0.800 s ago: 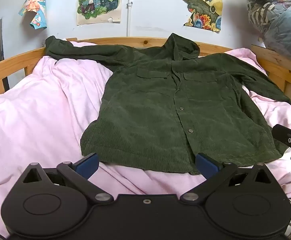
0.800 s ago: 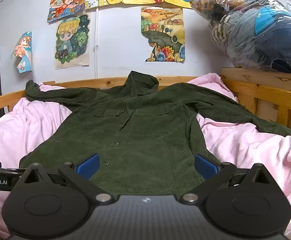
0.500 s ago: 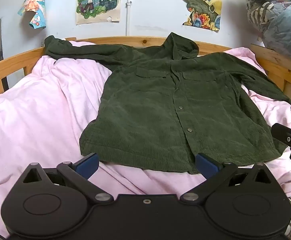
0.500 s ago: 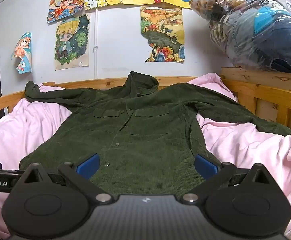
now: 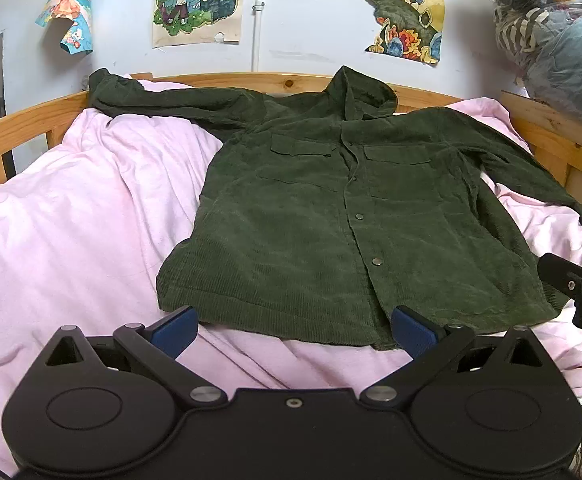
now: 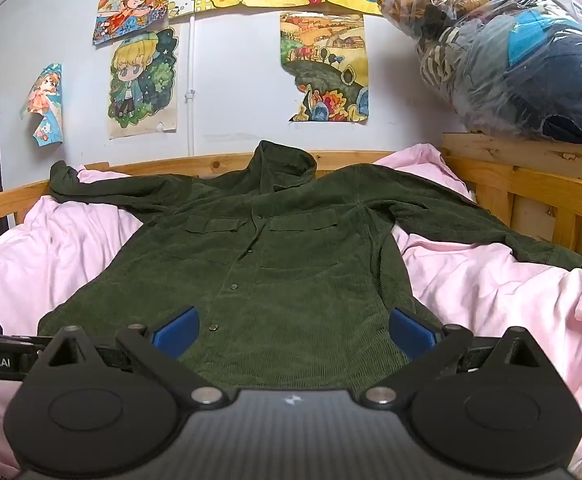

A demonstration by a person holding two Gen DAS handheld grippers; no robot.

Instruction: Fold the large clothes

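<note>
Little has moved since the earlier frames: the left wrist view has crept slightly so the jacket (image 5: 331,216) sits a touch higher and to the left in it, while the right wrist view is all but unchanged; neither gripper has closed in on the cloth.

Dark green and corduroy, the jacket lies face up and buttoned on the pink sheet (image 5: 75,216); its hood (image 5: 365,90) rests against the wooden bed rail (image 5: 235,80) at the far side; one sleeve (image 5: 159,96) stretches out toward the far left corner, the other sleeve (image 6: 487,232) trails off to the right toward the side rail; the hem (image 5: 275,316) lies nearest the grippers.

On the left gripper (image 5: 293,326) the jaws stand wide and hold nothing, hovering just short of the hem's left half; on the right gripper (image 6: 293,330) the jaws are likewise wide and empty, above the lower front of the jacket near the hem's right side.

Judging by this, the spreading is done and the folding itself has not begun; no sleeve is turned in, no side is doubled over, the hem is not brought up; all the folds are left, and the sleeves seem the likely place to start.
</note>
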